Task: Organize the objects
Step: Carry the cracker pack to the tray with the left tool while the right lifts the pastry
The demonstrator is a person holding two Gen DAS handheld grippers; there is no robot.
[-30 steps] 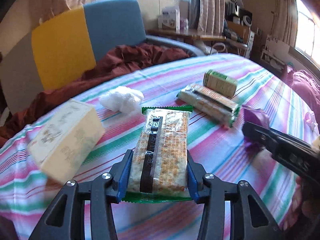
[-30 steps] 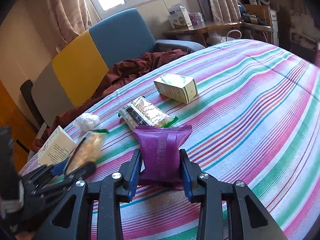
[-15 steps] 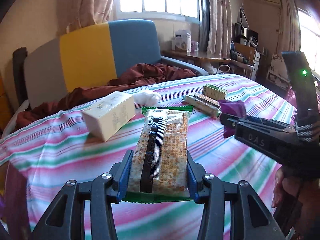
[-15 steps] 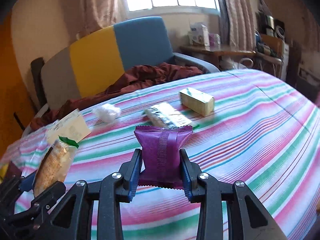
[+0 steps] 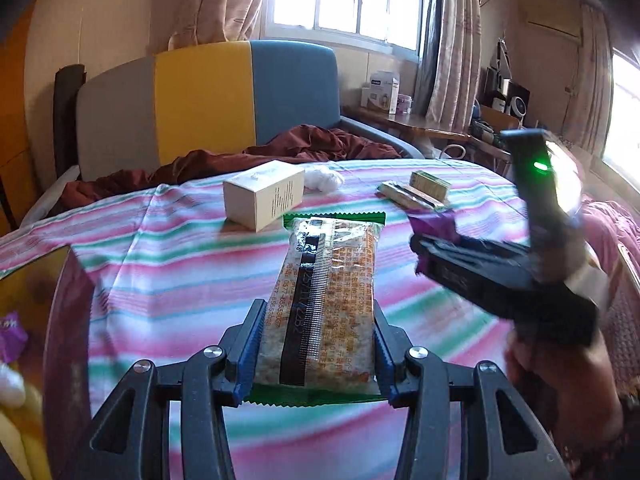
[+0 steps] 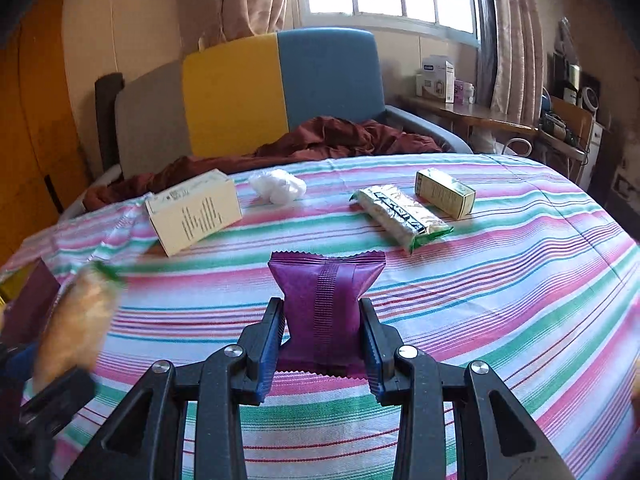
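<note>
Left hand-held gripper point(image 5: 316, 354) is clamped on a long clear-wrapped snack bar with green ends point(image 5: 326, 304), which sticks straight out ahead between the blue pads, above the striped tabletop point(image 5: 160, 280). Right hand-held gripper point(image 6: 322, 344) is clamped the same way on a small purple snack packet point(image 6: 326, 300), pinched at its waist. Ahead of the right hand-held gripper, resting on the tabletop, are a cream carton point(image 6: 196, 212) to the front left, a white crumpled wad point(image 6: 278, 186) beyond it, a second clear-wrapped bar point(image 6: 402, 216) to the front right, and a small green and yellow box point(image 6: 444, 192) just beside that bar on its far side; whether bar and box touch cannot be told. Both boxes are closed, so their contents are hidden. Only the left camera shows a container: at its lower left edge, beside the left hand-held gripper, a dark-rimmed bin or box point(image 5: 60, 312) is partly in view, with a scrap of purple wrapper point(image 5: 12, 336) and pale yellowish items inside, too cropped to identify. That view also shows the right hand-held gripper from the side, a green light on it, and the person's hand point(image 5: 560, 380) below it. The right camera shows the left one's bar only as a blur at its left edge. Beyond the tabletop stand a grey, yellow and blue sofa point(image 6: 280, 88) with a maroon cloth point(image 6: 340, 140) on it.
</note>
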